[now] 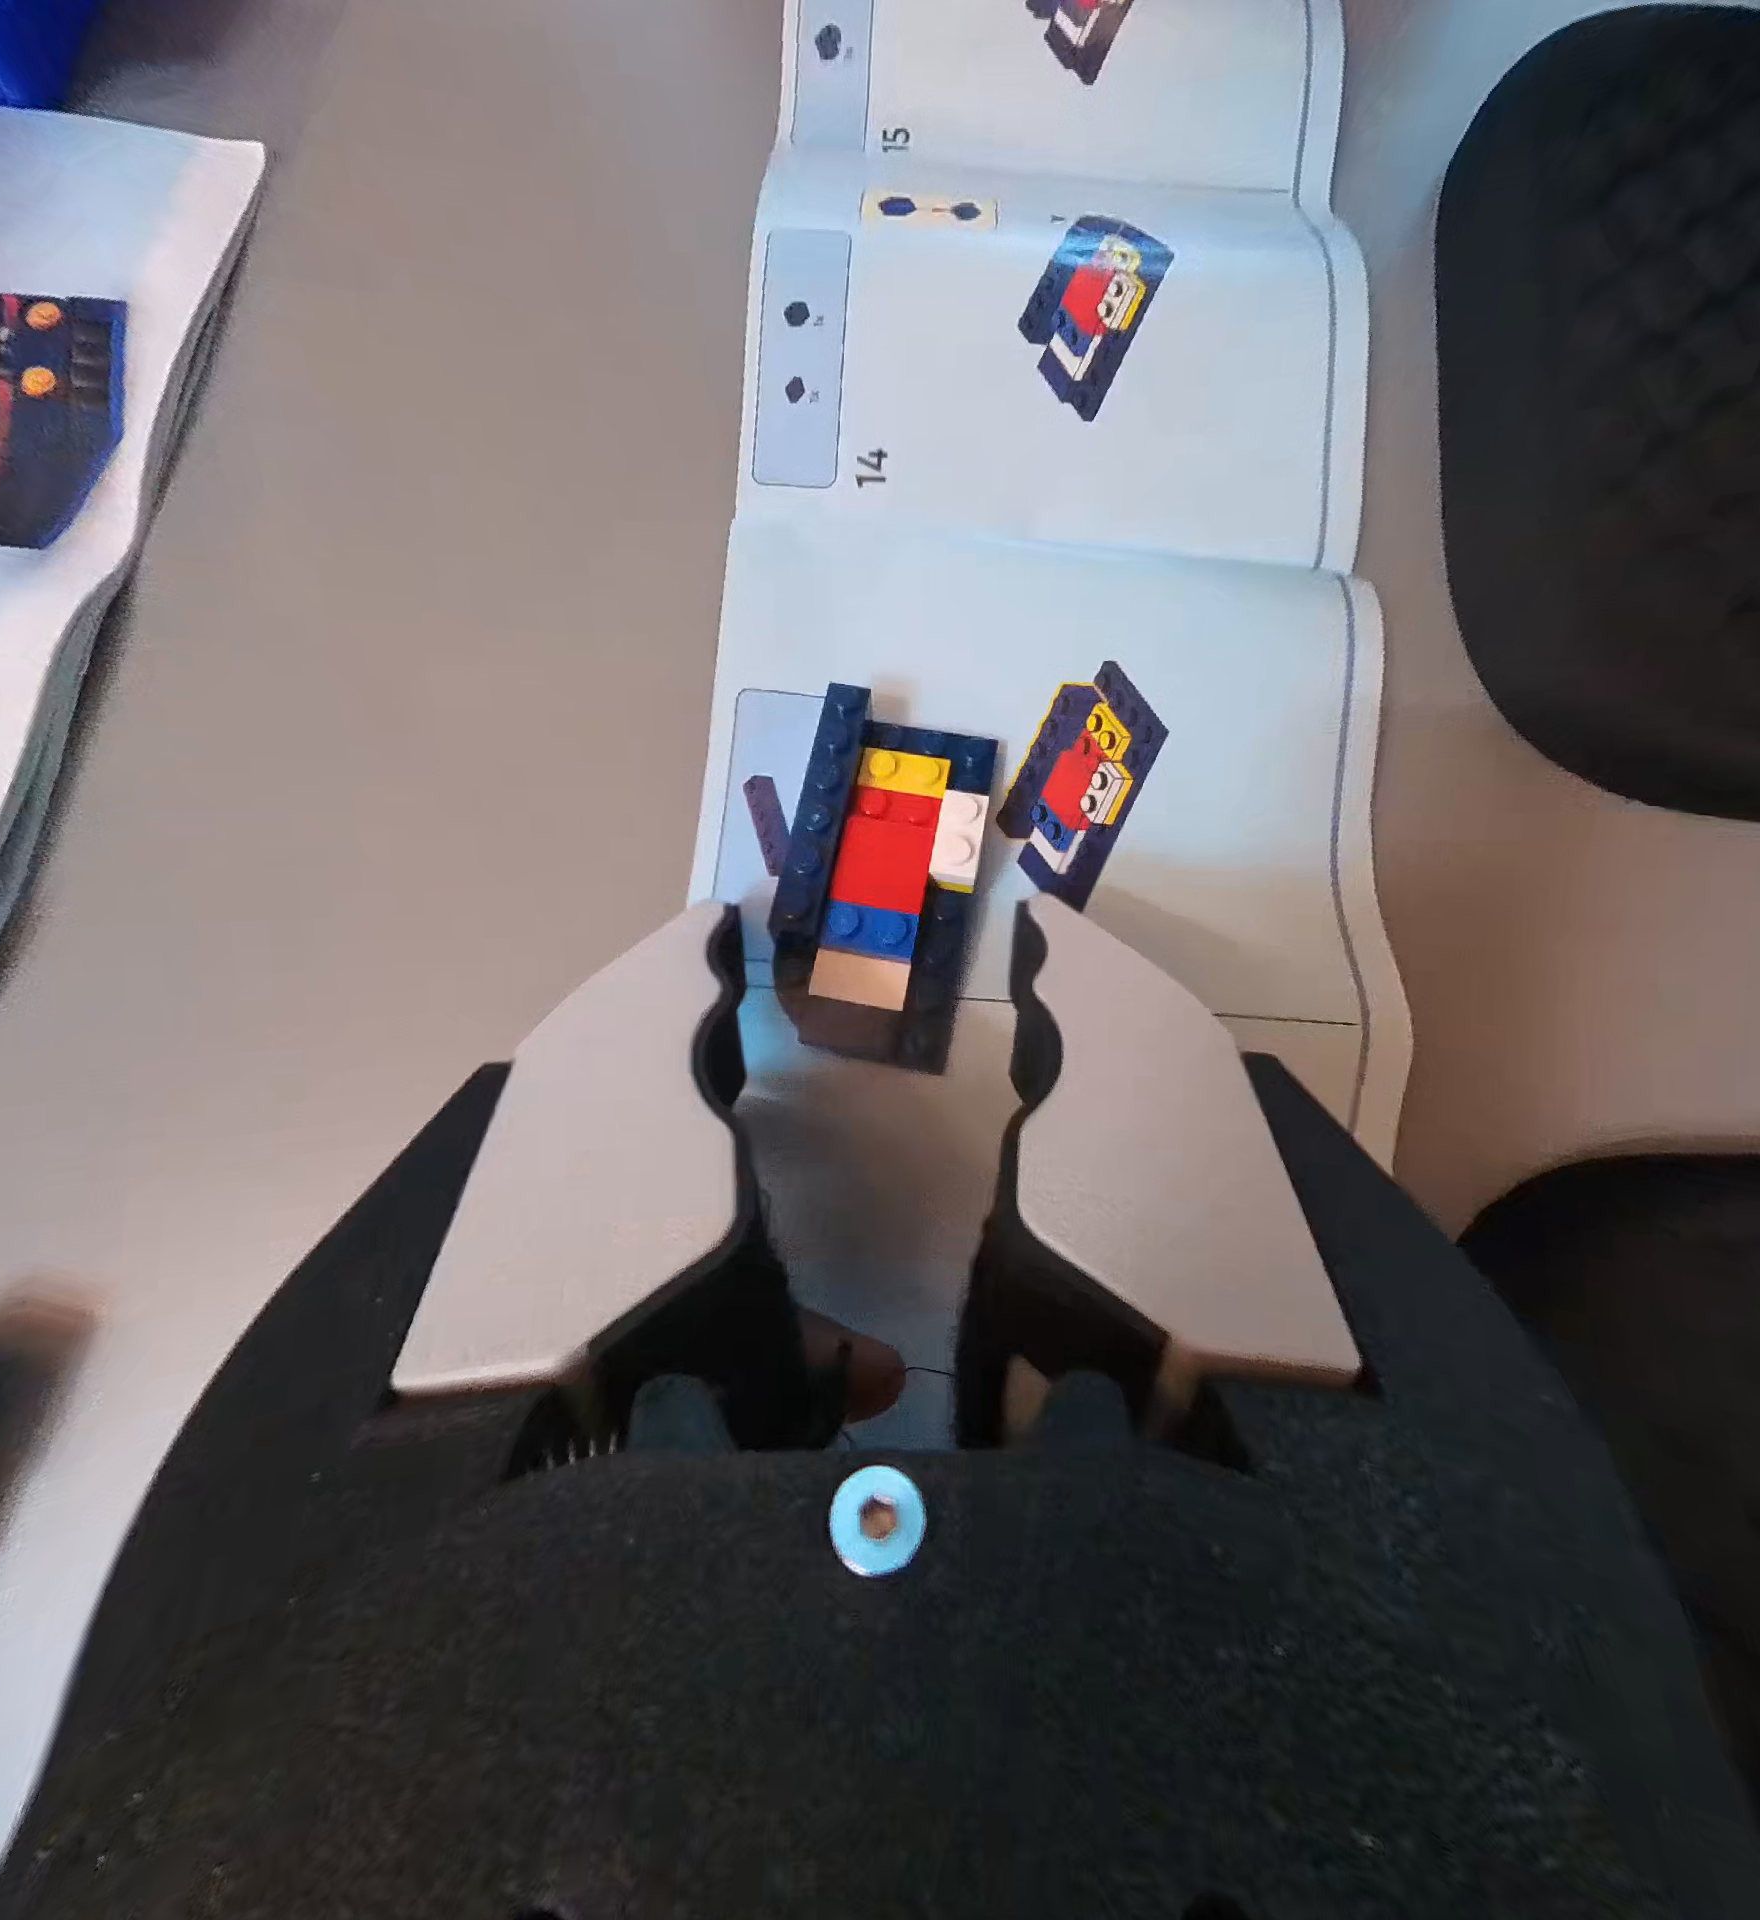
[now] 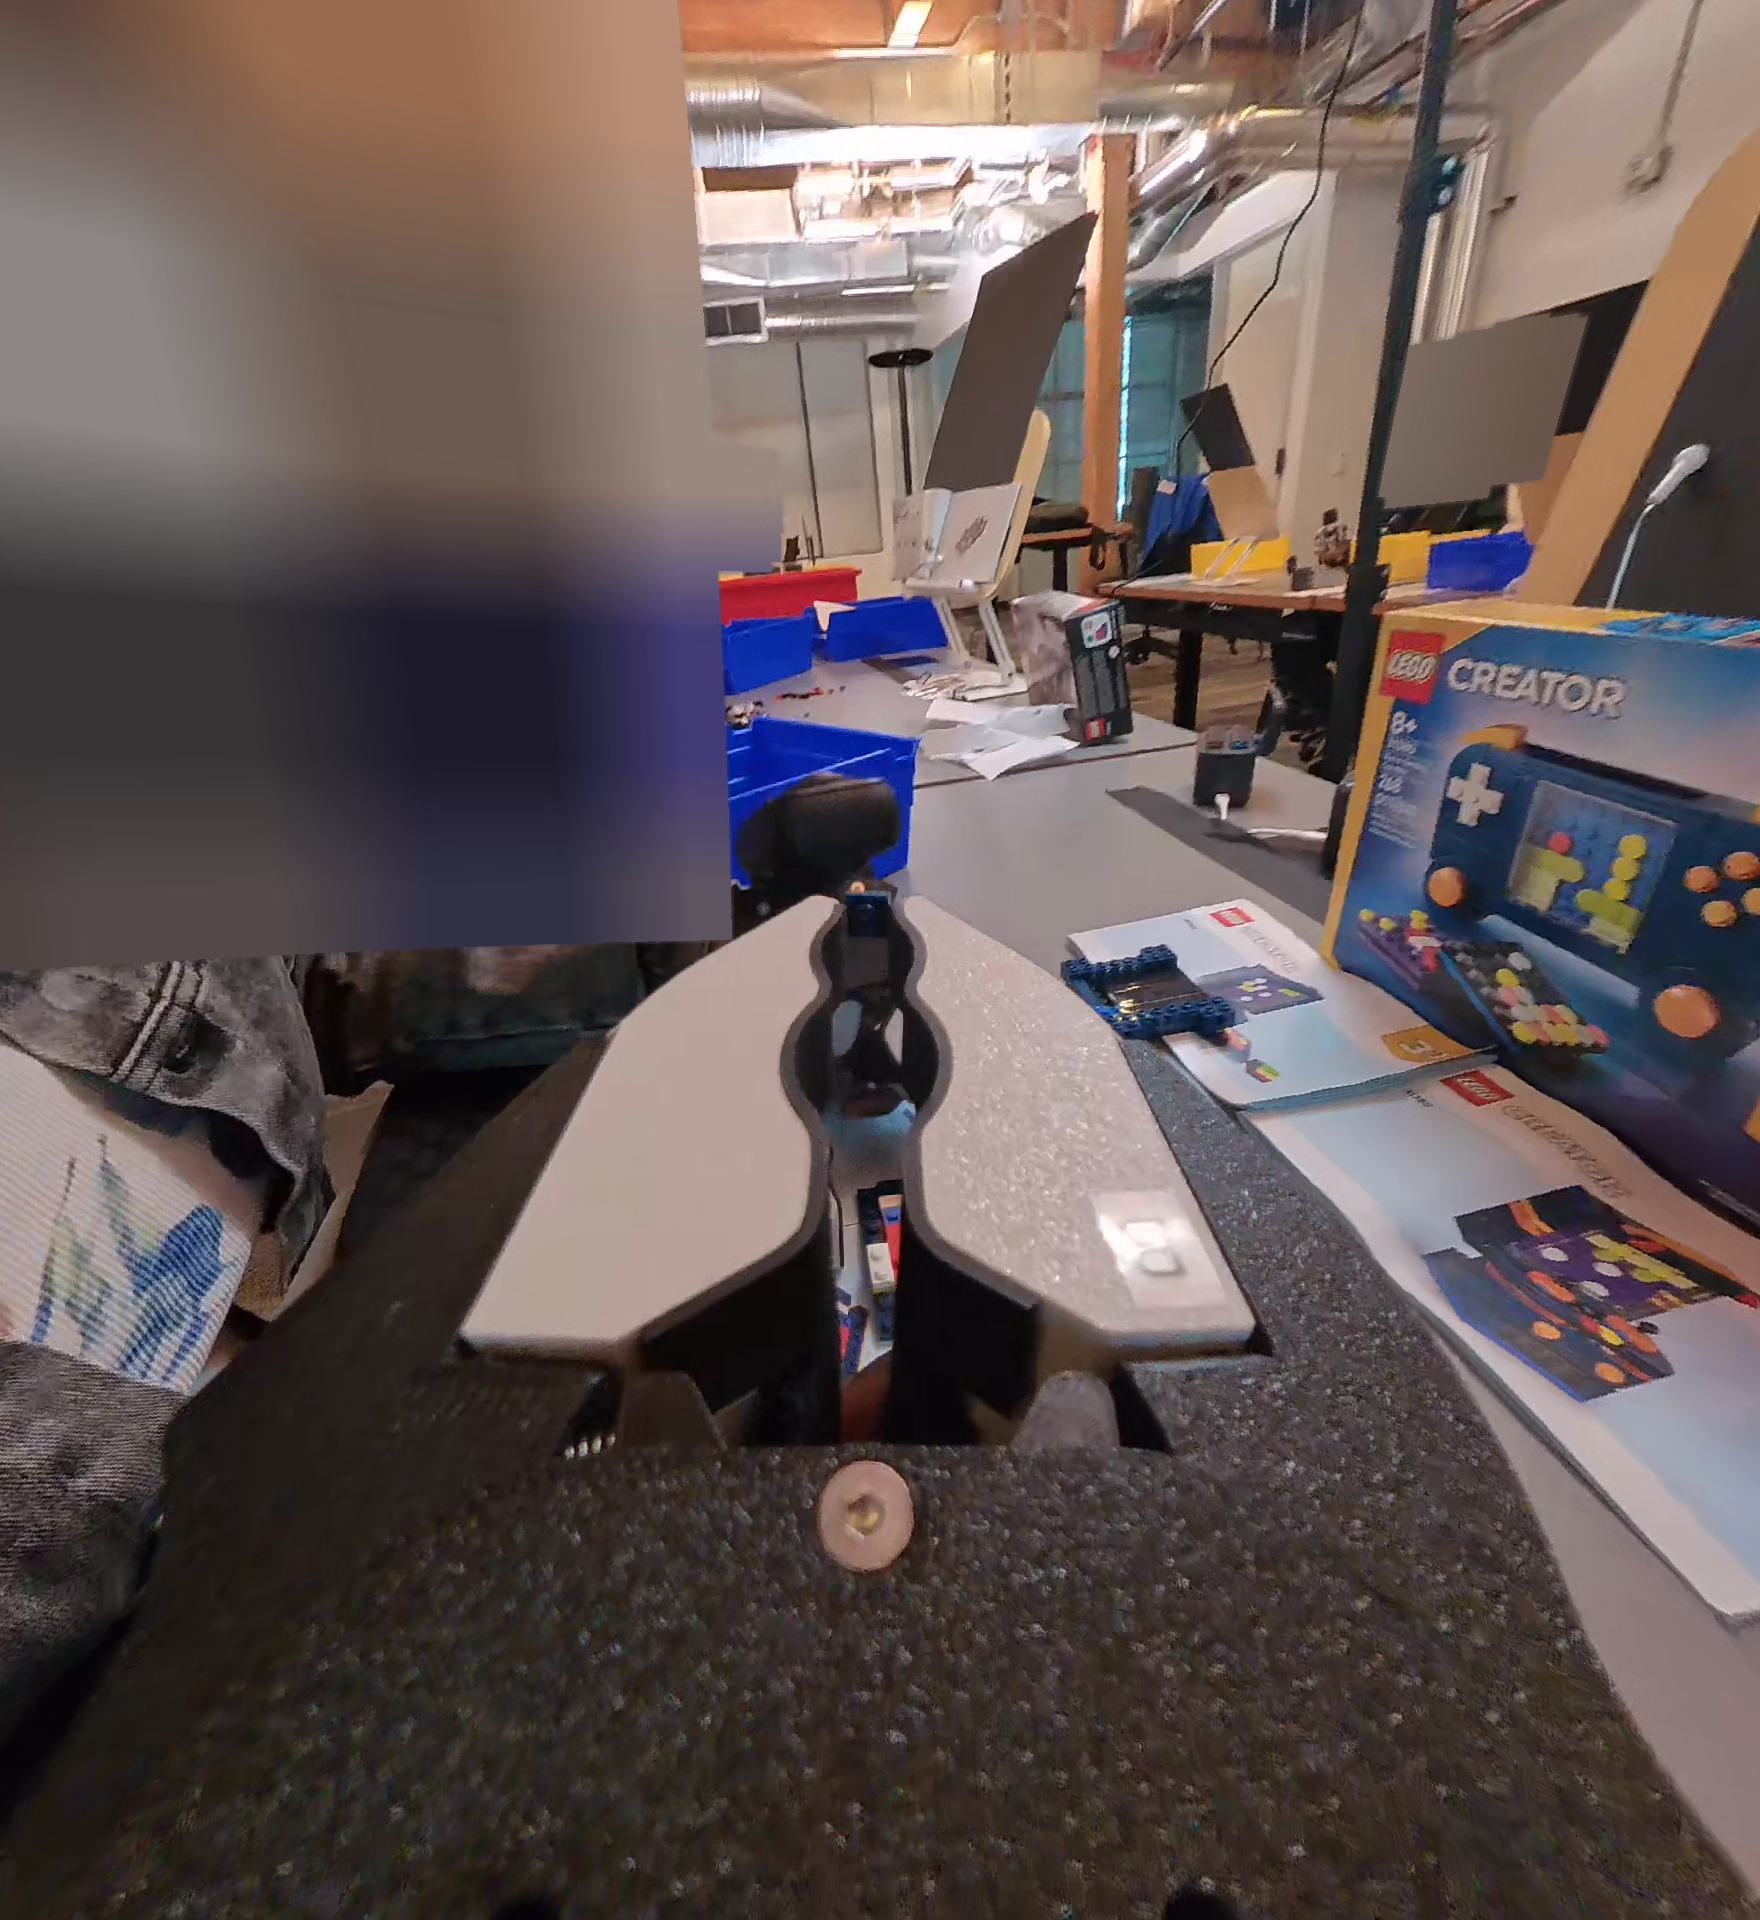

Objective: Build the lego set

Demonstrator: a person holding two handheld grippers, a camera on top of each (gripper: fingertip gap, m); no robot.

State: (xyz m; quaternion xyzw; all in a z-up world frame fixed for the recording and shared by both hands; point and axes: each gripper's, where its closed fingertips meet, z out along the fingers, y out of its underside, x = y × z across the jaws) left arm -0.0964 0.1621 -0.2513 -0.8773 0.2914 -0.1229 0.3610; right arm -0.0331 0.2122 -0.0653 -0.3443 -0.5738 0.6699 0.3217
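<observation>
The left gripper (image 1: 878,914) hangs over an open, pale-blue building-instruction booklet (image 1: 1219,499) lying on the grey table (image 1: 460,623); its grey fingers (image 1: 647,1091) stand wide apart, released, with the near end of a small brick assembly (image 1: 881,873) lying between the tips, a visible gap on either side and neither pad pressing on it; the assembly, a dark-blue plate stacked with yellow, red, white, blue and tan bricks, rests flat on the booklet page, just beside a printed drawing of the same build (image 1: 1084,790); a black padded cushion (image 1: 1665,416) lies to the right and a second white booklet (image 1: 55,499) to the left.

The right gripper (image 2: 865,920) is raised above the table, its fingers clenched on a small dark-blue brick piece (image 2: 863,935) pinched at the tips; beyond it stand a blue plastic bin (image 2: 814,769), a colourful toy-set box (image 2: 1603,831), and a dark-blue brick frame (image 2: 1146,987) lying on another booklet (image 2: 1271,1029).
</observation>
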